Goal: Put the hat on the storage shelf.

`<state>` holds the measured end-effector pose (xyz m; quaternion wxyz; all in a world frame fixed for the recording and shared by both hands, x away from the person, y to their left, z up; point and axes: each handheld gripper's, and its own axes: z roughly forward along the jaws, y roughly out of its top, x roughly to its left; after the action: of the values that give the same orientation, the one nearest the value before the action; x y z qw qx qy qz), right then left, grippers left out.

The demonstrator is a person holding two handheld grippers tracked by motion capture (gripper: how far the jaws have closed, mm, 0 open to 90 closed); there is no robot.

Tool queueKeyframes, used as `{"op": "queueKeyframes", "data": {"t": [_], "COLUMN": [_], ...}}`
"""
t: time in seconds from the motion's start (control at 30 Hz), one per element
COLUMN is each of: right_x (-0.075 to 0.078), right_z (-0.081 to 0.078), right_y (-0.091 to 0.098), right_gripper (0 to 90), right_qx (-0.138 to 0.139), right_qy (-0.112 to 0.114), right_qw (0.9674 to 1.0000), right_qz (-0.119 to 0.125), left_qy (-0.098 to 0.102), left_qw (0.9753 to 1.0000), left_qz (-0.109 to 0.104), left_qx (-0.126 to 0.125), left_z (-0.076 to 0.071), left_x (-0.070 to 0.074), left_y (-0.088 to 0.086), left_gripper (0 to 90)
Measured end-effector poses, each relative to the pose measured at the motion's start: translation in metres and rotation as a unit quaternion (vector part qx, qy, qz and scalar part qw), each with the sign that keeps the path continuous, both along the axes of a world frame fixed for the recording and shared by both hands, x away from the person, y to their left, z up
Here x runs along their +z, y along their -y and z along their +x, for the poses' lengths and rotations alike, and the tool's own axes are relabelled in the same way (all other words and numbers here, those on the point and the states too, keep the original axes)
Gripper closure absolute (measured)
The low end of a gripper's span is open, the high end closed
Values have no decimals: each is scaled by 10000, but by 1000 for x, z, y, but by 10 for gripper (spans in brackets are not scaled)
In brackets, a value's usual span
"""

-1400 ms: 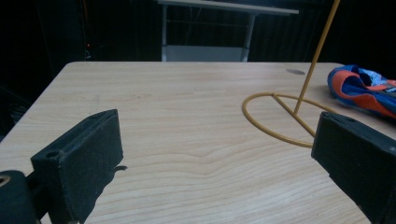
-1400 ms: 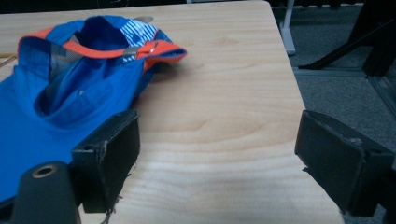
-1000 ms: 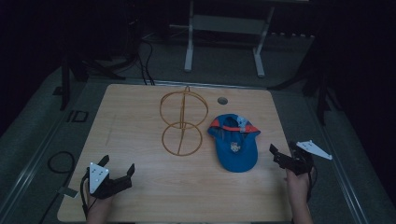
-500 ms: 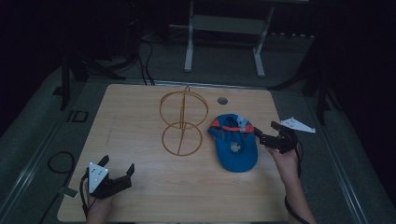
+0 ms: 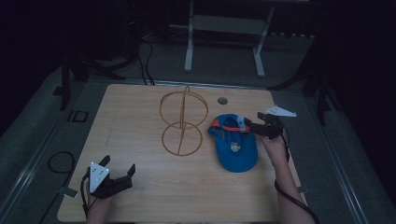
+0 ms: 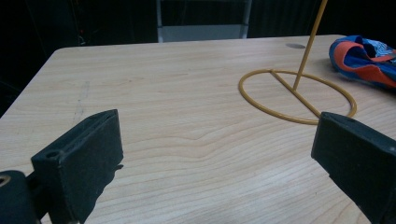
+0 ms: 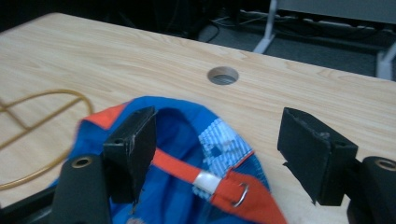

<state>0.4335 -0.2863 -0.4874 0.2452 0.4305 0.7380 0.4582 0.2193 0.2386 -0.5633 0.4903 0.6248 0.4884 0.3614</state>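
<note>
Two grippers are at the table: the right gripper [image 5: 250, 126] is over the back of the blue cap [image 5: 235, 148], its jaws have just been closing but remain apart around the orange strap [image 7: 187, 171]. The cap lies on the table [image 5: 140, 121] beside the wire stand [image 5: 183, 122]. The left gripper [image 5: 119, 170] rests wide and empty near the front edge.

One blue cap [image 5: 236, 144], one yellow wire stand [image 5: 183, 122], two hand-held grippers [image 5: 252, 127], one table [image 5: 140, 116].

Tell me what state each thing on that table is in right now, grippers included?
Blue cap: lying flat on the table, orange back strap under the right gripper's jaws.
Yellow wire stand: upright, bare, nothing on it.
Right gripper: jaws just closing around the cap's strap, pads not yet pressing.
Left gripper: open, holding nothing, near the table's front edge.
</note>
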Motion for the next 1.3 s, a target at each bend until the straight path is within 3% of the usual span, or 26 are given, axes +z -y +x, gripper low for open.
{"op": "queueKeyframes", "data": {"t": [0.33,0.47,0.6,0.87,0.97,1.03,1.13,1.3], "right_x": [-15,-23,-36,-60,-65,-67,-68,-69], "right_z": [35,44,53,57,56,55,54,50], "right_y": [-6,-10,-10,-16,-19,-22,-24,-28], "right_gripper": [327,338,353,375,435,539,629,772], "right_qx": [-83,-130,-86,-57,67,135,199,342], "right_qy": [-214,-396,-731,-1078,-1107,-1124,-1112,-1037], "right_qw": [9994,9981,9966,9919,9895,9870,9871,9871], "right_qz": [-241,-449,-380,-669,-929,-1144,-1133,-1170], "left_qy": [-13,-18,-28,-22,-34,-30,-15,64], "left_qw": [10000,10000,10000,10000,10000,10000,10000,9996], "left_qz": [1,-4,8,-27,-19,-22,-49,-285], "left_qx": [-16,-35,-38,-28,-28,-25,-15,5], "left_z": [1,1,1,0,0,1,1,0], "left_x": [0,-1,-1,-1,-1,-1,-1,0], "left_y": [-1,-1,-1,-2,-2,-2,-2,-4], "left_gripper": [25,25,25,26,26,25,26,25]}}
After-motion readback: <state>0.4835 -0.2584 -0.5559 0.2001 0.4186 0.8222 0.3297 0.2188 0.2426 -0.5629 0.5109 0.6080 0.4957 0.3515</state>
